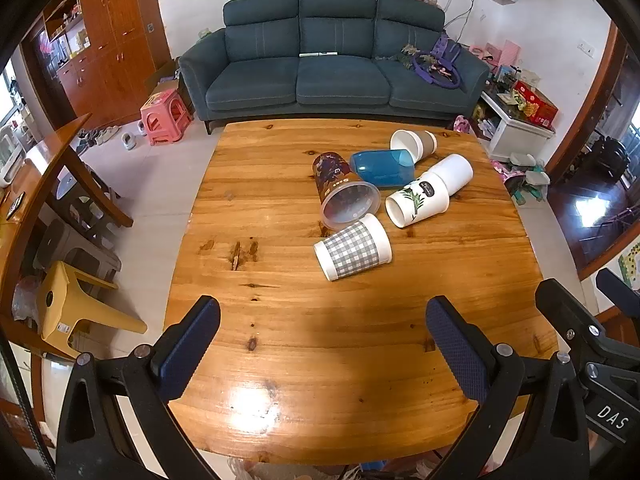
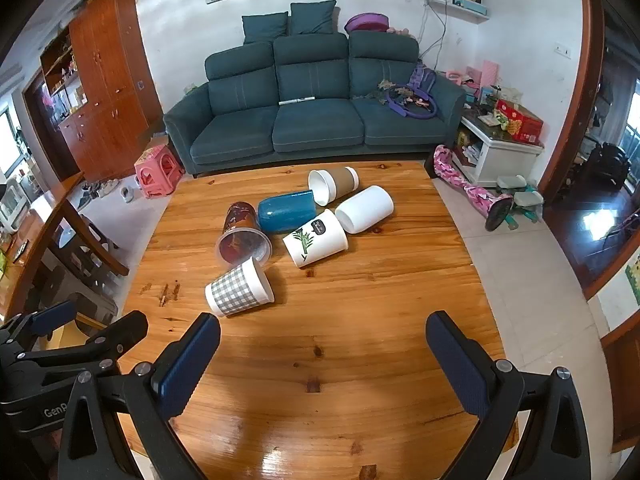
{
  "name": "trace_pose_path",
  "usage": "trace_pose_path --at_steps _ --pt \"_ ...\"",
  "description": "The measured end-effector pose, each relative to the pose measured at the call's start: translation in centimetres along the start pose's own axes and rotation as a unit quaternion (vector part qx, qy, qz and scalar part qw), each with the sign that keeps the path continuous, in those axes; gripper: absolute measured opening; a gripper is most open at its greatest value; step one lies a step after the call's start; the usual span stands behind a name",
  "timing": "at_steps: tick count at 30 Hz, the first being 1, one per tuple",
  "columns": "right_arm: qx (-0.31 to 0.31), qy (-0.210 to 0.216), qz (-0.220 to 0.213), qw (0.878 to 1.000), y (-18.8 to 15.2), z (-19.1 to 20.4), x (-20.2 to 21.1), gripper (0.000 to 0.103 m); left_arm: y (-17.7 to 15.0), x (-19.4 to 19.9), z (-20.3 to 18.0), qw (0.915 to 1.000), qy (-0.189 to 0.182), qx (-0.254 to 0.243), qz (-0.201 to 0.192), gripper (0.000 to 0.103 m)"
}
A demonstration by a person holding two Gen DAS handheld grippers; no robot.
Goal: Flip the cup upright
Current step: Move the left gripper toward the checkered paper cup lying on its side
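Both claws, left [image 1: 323, 334] and right [image 2: 323, 352], gape above six toppled cups [image 2: 304, 224].

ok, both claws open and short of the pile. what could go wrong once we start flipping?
1. The cups lie packed together: the checked cup appears to touch the clear plastic cup, so lifting it may roll that neighbour.
2. All six lie on their sides on a glossy wooden table; a nudge could send the plain white cup rolling toward the edge.
3. The left claw and right claw are side by side and may collide if both reach for one cup.
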State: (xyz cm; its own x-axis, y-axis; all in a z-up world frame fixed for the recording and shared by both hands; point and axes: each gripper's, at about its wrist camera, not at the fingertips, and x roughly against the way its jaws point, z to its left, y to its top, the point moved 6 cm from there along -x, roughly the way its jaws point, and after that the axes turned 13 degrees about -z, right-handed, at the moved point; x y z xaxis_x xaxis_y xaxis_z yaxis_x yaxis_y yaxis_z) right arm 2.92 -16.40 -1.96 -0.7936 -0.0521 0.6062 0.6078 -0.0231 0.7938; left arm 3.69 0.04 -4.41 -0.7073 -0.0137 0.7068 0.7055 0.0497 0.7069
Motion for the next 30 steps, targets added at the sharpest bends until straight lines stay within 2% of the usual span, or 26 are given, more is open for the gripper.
trace_pose_path --at_steps 11,18,23,30 --pt "0.001 0.001 0.005 1.000 -0.2 0.2 -0.5 0.103 -0.1 -0.9 -0.5 0.9996 -0.007 -0.022 -0.015 0.103" --pt "-0.002 -0.001 0.010 1.000 -0.7 -0.2 -1.5 0.103 0.2 -2.5 -0.7 0.9975 -0.042 -0.055 -0.014 0.102" --pt "-0.011 0.002 0.016 1.000 -1.2 -0.5 -2.6 0.103 0.4 -3.3 0.0 0.9972 -0.039 -0.062 -0.017 0.102" --pt "-0.021 0.009 0.029 0.999 -2.1 -0.8 -3.8 0.103 0.3 -5.2 0.1 0.9939 -0.061 -0.091 -0.012 0.102"
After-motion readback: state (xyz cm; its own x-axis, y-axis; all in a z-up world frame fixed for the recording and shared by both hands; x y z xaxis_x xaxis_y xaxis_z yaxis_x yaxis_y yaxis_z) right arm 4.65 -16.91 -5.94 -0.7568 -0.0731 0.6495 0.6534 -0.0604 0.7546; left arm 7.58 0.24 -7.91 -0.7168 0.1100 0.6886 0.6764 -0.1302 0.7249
